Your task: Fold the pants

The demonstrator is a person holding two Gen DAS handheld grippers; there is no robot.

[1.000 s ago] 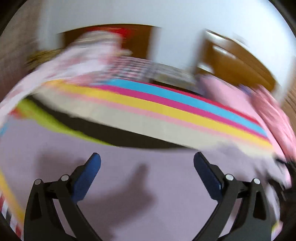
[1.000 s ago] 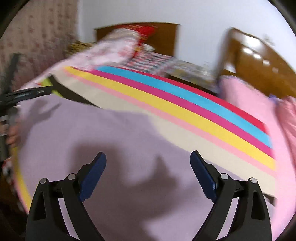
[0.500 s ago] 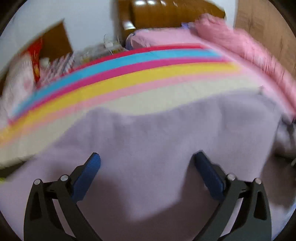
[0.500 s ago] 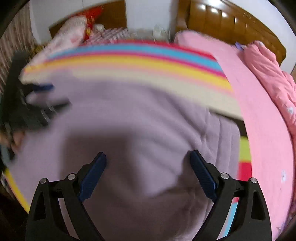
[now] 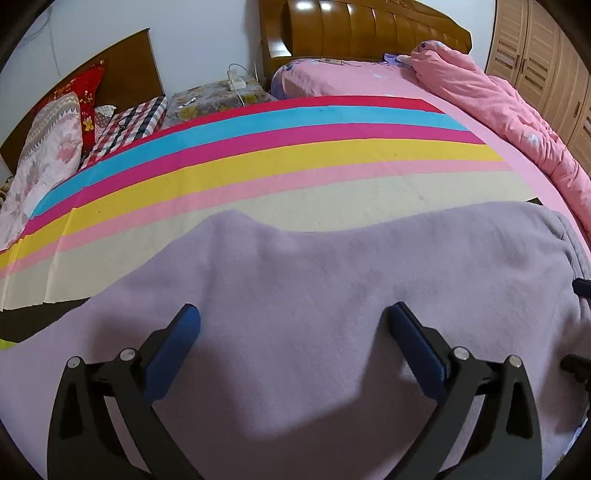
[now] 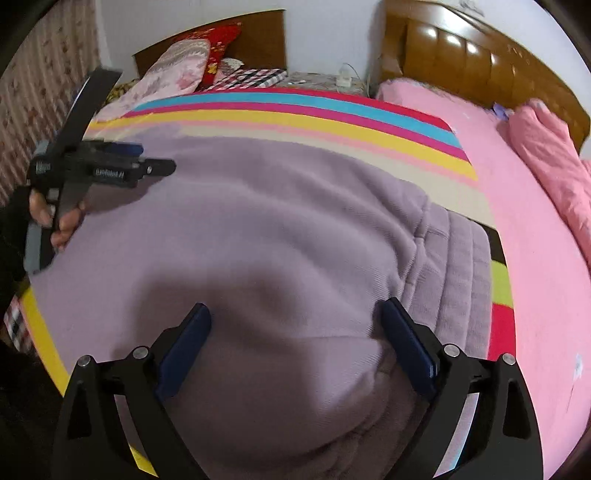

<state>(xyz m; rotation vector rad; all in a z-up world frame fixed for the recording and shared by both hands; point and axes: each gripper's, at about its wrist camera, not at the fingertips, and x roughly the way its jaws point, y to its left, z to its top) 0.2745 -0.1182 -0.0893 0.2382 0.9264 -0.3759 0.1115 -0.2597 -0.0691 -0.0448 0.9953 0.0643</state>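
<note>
Pants [image 5: 332, 295] on striped sheet [image 5: 258, 155] — claws apparently open

A wooden headboard [image 5: 369, 33] is set against a white wall [image 5: 207, 37]. A slatted wooden wardrobe [image 5: 546, 70] is seen at the bed's right edge. Glare is reflected on the headboard.

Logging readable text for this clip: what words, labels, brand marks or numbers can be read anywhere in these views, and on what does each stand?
White lettering on the side of the black left gripper, right wrist view: too blurred to read.
Small pale mark on that gripper's rear block, above the hand: too blurred to read.
Lilac fleece pants, rainbow-striped sheet, both wrist views: no text.
</note>
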